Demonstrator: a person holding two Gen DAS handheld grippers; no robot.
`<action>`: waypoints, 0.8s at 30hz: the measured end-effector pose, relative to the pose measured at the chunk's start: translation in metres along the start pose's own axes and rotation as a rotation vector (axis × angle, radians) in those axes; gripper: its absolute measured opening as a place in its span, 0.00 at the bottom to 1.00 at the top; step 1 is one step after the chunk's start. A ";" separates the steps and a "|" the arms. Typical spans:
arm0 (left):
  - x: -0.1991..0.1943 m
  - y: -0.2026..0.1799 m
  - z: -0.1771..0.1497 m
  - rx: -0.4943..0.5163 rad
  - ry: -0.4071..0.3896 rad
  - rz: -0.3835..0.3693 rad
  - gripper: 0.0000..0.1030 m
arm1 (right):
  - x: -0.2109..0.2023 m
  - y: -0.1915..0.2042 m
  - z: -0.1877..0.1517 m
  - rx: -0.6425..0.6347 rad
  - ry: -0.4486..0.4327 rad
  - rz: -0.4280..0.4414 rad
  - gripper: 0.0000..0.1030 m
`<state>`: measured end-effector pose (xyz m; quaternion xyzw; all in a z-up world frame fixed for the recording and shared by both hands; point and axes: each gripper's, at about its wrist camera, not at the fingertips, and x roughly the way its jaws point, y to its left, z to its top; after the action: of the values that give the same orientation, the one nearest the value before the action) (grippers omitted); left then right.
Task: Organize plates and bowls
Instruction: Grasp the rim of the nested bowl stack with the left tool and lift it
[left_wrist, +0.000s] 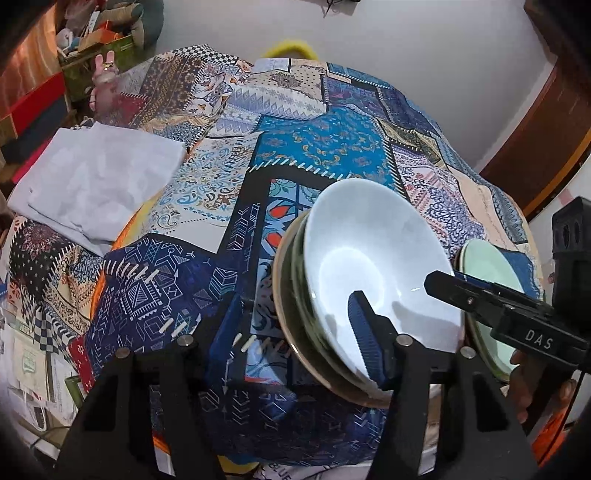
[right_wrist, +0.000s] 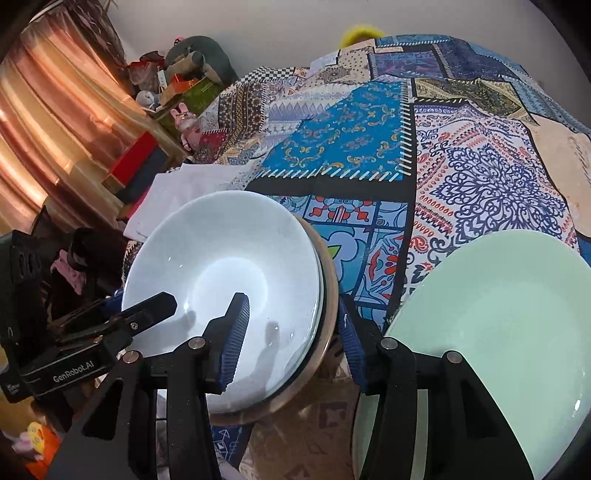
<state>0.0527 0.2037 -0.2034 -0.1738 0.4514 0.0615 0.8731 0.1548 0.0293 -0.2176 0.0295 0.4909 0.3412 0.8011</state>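
Observation:
A pale blue-white bowl (left_wrist: 373, 266) sits nested in a stack of darker bowls (left_wrist: 291, 295) on the patchwork cloth. It also shows in the right wrist view (right_wrist: 225, 273). A mint green plate (right_wrist: 498, 332) lies to its right, and its edge shows in the left wrist view (left_wrist: 487, 266). My left gripper (left_wrist: 295, 328) is open wide, with one finger inside the bowl and the other outside to the left. My right gripper (right_wrist: 291, 336) is open, straddling the near rim of the stack, one finger inside the bowl. Its finger (left_wrist: 454, 288) reaches in from the right.
A folded white cloth (left_wrist: 92, 184) lies on the patchwork cloth (left_wrist: 325, 147) at the left. Boxes, toys and a copper curtain (right_wrist: 48, 122) crowd the far left. A wooden door frame (left_wrist: 535, 147) stands at the right.

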 end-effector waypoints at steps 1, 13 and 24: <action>0.001 0.001 0.000 -0.001 0.000 -0.003 0.57 | 0.002 0.000 0.000 0.000 0.007 0.001 0.45; 0.023 0.012 -0.003 -0.055 0.048 -0.080 0.45 | 0.016 0.012 0.002 -0.040 0.031 -0.041 0.45; 0.027 0.020 -0.009 -0.062 0.019 -0.079 0.45 | 0.025 0.021 0.002 -0.091 0.031 -0.083 0.38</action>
<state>0.0561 0.2182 -0.2349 -0.2192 0.4504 0.0393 0.8646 0.1529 0.0607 -0.2278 -0.0328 0.4881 0.3300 0.8073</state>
